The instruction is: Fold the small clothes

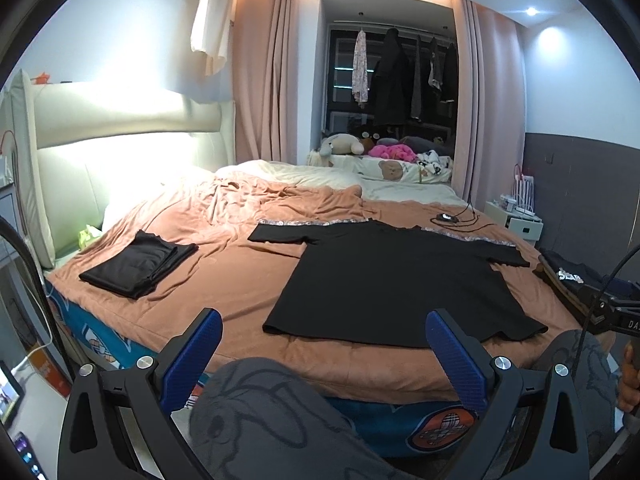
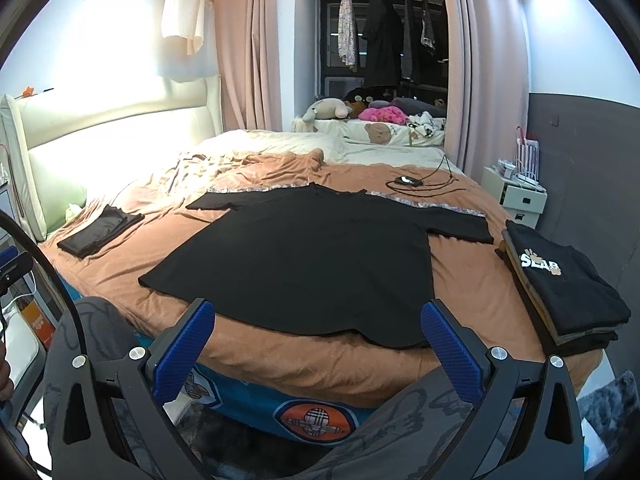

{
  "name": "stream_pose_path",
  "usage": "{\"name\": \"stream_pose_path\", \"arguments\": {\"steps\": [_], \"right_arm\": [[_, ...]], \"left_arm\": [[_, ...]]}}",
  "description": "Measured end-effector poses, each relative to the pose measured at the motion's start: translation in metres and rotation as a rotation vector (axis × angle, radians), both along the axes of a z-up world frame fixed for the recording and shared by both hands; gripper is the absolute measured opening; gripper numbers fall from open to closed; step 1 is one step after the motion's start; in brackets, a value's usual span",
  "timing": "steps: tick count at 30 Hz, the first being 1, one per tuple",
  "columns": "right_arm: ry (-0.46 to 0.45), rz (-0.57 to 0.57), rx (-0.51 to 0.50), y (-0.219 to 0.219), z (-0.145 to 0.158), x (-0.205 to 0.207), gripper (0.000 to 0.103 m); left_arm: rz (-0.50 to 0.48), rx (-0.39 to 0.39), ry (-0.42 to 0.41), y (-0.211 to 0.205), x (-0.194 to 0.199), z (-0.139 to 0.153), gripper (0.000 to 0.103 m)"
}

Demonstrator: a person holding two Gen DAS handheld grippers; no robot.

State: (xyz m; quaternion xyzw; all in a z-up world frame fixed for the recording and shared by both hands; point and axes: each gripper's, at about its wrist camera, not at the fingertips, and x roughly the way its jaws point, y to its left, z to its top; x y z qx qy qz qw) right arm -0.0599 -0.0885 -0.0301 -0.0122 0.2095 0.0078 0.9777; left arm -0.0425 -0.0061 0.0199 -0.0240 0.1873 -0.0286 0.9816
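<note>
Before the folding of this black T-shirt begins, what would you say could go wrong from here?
1. The black T-shirt lies on a rumpled brown blanket; a gripper pinching its hem might catch the blanket too.
2. The shirt's right sleeve ends close to the stack of folded clothes at the bed's edge; a wide sweep could topple it.
3. A cable and device lie just beyond the collar and could snag.

Both the left gripper and right gripper are open and empty.

The spread T-shirt [image 2: 296, 256] is plain black, and the folded garment [image 1: 138, 264] too. The blanket [image 1: 240, 280] is orange-brown, with a patterned silver edge band. The fingers [image 2: 186, 354] carry blue textured pads. The curtains [image 1: 264, 80] are pink.
</note>
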Motion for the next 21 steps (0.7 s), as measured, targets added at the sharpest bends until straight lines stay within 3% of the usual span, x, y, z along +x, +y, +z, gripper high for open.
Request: {"name": "stream_pose_path", "arguments": {"steps": [21], "right_arm": [[0.003, -0.002, 0.001, -0.0015, 0.0035, 0.0003, 0.103]], "left_arm": [[-0.033, -0.012, 0.026, 0.002, 0.0074, -0.0014, 0.102]]}}
